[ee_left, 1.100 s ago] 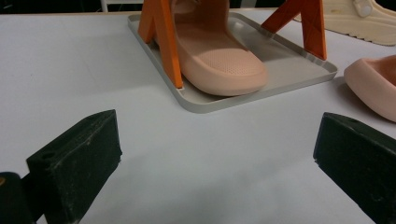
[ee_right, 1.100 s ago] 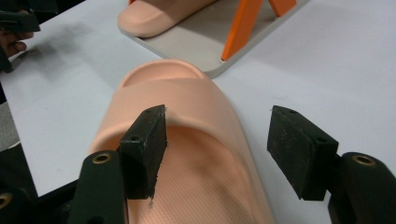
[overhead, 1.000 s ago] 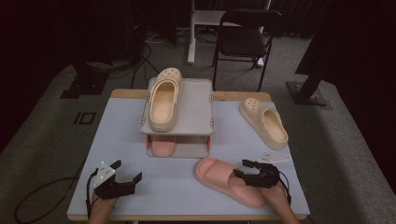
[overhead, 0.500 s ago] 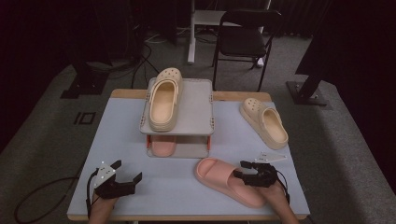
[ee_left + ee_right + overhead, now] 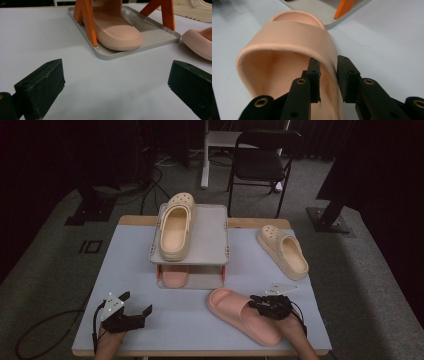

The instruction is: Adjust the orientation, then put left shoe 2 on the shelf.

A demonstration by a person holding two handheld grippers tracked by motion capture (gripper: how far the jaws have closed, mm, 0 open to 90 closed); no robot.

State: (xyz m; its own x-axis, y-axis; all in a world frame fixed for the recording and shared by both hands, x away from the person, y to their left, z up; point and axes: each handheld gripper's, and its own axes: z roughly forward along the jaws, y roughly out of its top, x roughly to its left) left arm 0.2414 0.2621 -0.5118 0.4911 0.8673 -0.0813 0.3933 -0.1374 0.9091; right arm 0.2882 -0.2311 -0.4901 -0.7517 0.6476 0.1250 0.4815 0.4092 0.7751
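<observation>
Pink slide sandal (image 5: 243, 315) lies flat on the pale table (image 5: 125, 260) near its front edge, toe toward the grey two-tier rack (image 5: 200, 251), and the right gripper (image 5: 270, 306) has just been closing on it: a second ago its jaws stood wide beside the strap, now they are nipped in on the strap's side wall. In the right gripper view one pad sits inside the sandal under the strap (image 5: 294, 37) and the other outside it, both pressed to the foam, so it is clamped on the strap edge. Hand barely shifted, only the jaws changed. Read: grasp made, lift not begun, sole still on the table. Matching pink sandal (image 5: 117, 32) sits on the rack's lower tray (image 5: 155, 35) between the orange posts (image 5: 87, 22), so likely target is the free space next to it. Left gripper (image 5: 131, 314) rests on the table at front left, well apart from everything, jaws spread wide, nothing between them; the left gripper view has bare tabletop between its pads (image 5: 42, 85). Beige clog (image 5: 175, 226) on the rack's top shelf, second beige clog (image 5: 283, 251) loose on the table at right, a grey three-cornered plate (image 5: 281, 288) just behind the right gripper. Pinch is thin, on soft foam only; the sandal may swing once lifted.
</observation>
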